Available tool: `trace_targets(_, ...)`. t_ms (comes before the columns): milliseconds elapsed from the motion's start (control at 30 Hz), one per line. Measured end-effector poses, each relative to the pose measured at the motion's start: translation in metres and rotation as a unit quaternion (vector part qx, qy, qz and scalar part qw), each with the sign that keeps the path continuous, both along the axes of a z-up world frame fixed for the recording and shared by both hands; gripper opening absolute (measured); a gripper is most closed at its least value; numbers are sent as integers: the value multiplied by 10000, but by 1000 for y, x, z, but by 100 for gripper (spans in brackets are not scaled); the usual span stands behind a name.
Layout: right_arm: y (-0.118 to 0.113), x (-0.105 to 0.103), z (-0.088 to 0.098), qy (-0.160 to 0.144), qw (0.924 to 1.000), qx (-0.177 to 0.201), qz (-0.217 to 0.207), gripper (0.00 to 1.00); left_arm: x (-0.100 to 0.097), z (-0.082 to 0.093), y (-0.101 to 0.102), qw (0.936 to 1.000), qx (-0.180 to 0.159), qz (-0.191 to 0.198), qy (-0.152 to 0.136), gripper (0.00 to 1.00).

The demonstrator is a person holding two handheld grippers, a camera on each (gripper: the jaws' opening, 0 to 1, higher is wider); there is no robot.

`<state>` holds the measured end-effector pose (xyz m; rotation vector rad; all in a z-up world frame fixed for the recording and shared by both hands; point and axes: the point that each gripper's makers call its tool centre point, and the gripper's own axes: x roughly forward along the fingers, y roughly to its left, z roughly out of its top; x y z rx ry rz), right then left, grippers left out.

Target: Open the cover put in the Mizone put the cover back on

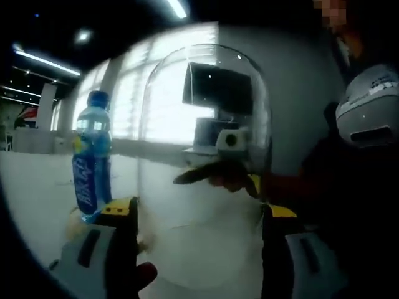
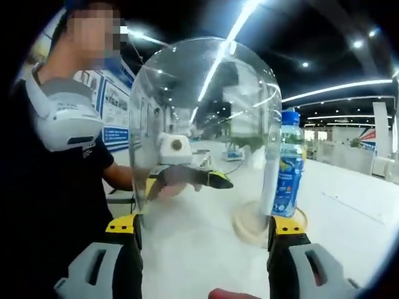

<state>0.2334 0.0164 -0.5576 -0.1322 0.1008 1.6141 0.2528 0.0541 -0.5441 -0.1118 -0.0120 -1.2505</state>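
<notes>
Both hand-held grippers (image 1: 199,218) (image 2: 202,233) clamp the slick, fragile clear cover (image 1: 206,156) low at opposite sides, lifted near Mizone bottle (image 1: 92,156).

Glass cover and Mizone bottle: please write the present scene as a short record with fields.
cover: clear glass dome, held between both claws, lifted off the base
left claw: closed on the dome's sides
right claw: closed on the dome's sides
bottle: Mizone bottle, blue cap, upright on the round base
surface: white table
cover status: not yet placed over the bottle
</notes>
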Motion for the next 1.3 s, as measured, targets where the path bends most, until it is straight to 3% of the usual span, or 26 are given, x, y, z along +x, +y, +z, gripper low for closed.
trace_targets(133,1,-1,-1,27,9999,85,108,78,0,-2,-2,9998,128,-69,-108,73)
trace_targets(433,0,-3,0,162,9974,682,187,80,0,-3,-6,9994,275,-193,-70,75)
trace_targets(600,0,-5,1,145,9973,692,186,80,0,-5,-4,9991,373,-194,-72,74)
trace_targets(1300,5,-11,1,148,9970,749,151,80,2,-7,0,9995,221,-178,-117,74)
